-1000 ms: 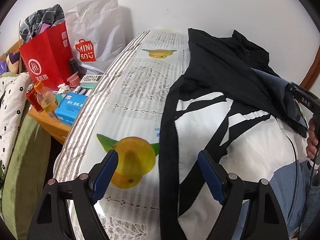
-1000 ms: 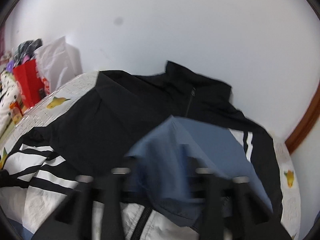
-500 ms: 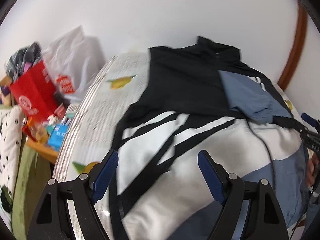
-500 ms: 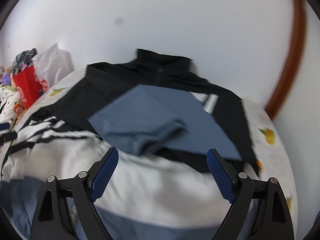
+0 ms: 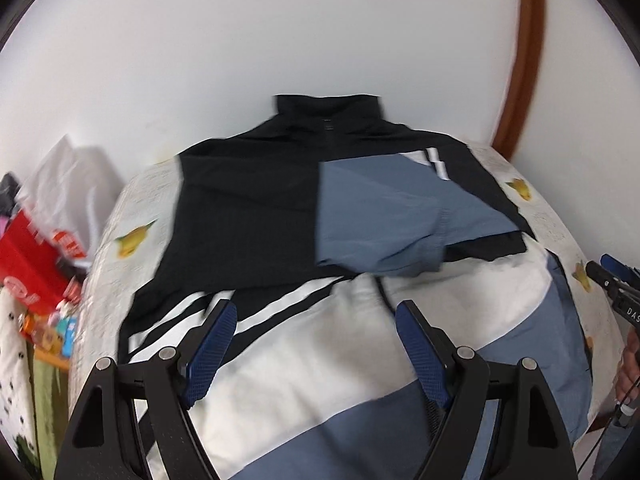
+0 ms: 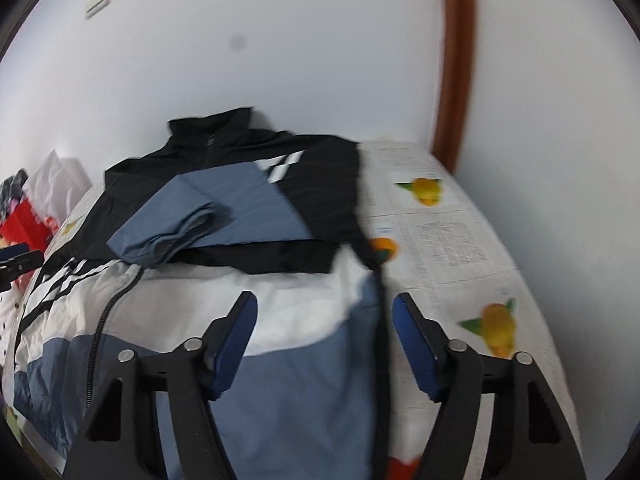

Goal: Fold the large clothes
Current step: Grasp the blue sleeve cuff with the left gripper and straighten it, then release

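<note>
On fruit-print tablecloth (image 6: 448, 232): jacket (image 5: 248, 216); white wall (image 6: 280, 40).

Jacket (image 5: 248, 208) hem cut off at bottom edge; red bag (image 5: 28, 264) blurred, logo unreadable

Black claw (image 5: 314, 314) frames, blue textured pads (image 6: 234, 344)

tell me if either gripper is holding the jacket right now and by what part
Nothing is held. The left gripper and right gripper are both open above the jacket, with no fabric between their fingers; the blue sleeve lies folded across it.
</note>
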